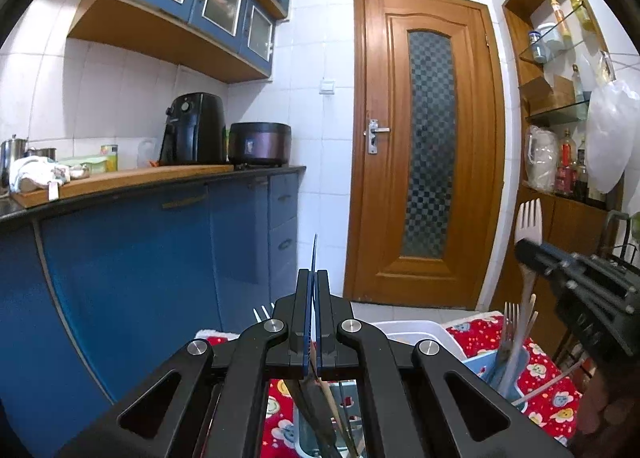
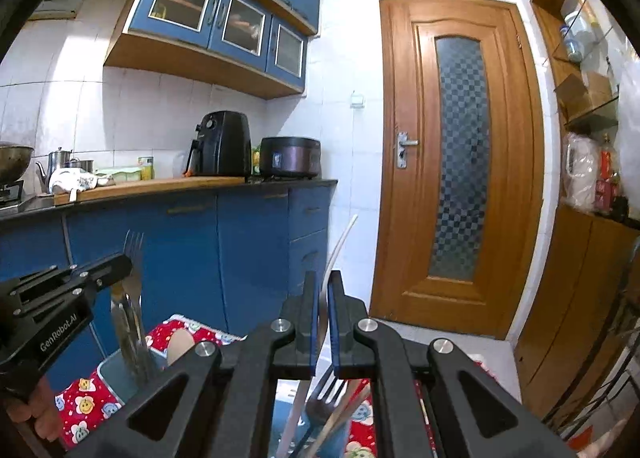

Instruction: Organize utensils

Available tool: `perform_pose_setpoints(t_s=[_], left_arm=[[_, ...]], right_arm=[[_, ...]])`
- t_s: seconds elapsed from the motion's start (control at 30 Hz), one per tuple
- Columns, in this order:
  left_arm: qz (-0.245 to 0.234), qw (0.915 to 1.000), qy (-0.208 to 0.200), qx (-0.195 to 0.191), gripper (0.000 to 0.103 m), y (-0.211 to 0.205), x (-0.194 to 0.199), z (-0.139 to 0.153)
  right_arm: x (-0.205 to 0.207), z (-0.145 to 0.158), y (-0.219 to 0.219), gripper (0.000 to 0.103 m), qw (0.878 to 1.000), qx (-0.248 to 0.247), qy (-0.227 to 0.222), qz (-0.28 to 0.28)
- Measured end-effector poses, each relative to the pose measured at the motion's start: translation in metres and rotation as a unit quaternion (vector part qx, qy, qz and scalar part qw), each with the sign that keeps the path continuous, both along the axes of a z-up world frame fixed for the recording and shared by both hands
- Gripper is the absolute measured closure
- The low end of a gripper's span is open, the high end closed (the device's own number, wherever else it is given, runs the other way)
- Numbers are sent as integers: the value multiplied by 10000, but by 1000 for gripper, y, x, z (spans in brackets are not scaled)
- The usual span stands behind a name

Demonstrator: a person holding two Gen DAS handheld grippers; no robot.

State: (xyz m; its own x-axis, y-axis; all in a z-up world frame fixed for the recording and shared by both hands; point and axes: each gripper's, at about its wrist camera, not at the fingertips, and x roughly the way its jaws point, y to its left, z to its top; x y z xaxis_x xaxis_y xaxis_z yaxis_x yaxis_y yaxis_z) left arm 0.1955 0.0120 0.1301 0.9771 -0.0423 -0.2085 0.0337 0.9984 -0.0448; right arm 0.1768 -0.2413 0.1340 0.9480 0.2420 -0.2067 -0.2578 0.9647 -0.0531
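Note:
My left gripper is shut on a metal fork, held upright, tines up, over a light blue holder with other metal utensils and a wooden spoon. In its own view the fork shows edge-on as a thin blade. My right gripper is shut on a cream plastic fork, upright, over another light blue holder holding a metal fork and chopsticks. The cream fork shows edge-on in the right wrist view.
The holders stand on a red cartoon-print cloth with a white tray behind. Blue kitchen cabinets run along the left. A wooden door is ahead. Shelves with bottles and a wire rack are at the right.

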Motion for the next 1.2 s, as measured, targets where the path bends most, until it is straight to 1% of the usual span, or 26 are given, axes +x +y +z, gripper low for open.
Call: perform_pose_setpoints(t_s=[0.17, 0.23, 0.3, 0.33, 0.37, 0.43, 0.5, 0.73, 0.9, 1.03, 1.13, 1.2], left_arm=[[-78, 9999, 128, 1, 102, -3, 2, -7], [-109, 9997, 203, -47, 101, -2, 3, -8], [-164, 9994, 270, -117, 101, -2, 4, -8], [-176, 9993, 296, -138, 101, -2, 5, -8], [-192, 9992, 322, -154, 101, -2, 4, -7], [-229, 9990, 352, -161, 100, -3, 3, -6], [-237, 9991, 319, -170, 94, -3, -1, -1], [-326, 9989, 263, -217, 84, -2, -21, 16], [-382, 9986, 271, -257, 66, 1, -41, 23], [-367, 9985, 310, -263, 64, 2, -58, 26], [-397, 9977, 423, -355, 62, 5, -71, 26], [-425, 9971, 465, -428, 55, 7, -80, 25]], right_arm=[[-4, -8, -2, 97, 9997, 109, 150, 147], [-5, -7, -2, 95, 9995, 155, 196, 194], [-7, -6, -3, 88, 9994, 182, 203, 218], [-8, -5, -4, 81, 9992, 215, 218, 245], [-10, -3, -5, 75, 9988, 284, 243, 306], [-13, 0, -7, 74, 9983, 367, 260, 364], [-18, 5, -8, 74, 9982, 417, 229, 374], [-39, 21, -16, 72, 9959, 730, 278, 447], [-61, 27, -22, 69, 9941, 881, 448, 435], [-78, 27, -27, 68, 9919, 1011, 616, 468], [-93, 25, -30, 64, 9901, 1095, 728, 492], [-103, 22, -31, 63, 9893, 1125, 769, 522]])
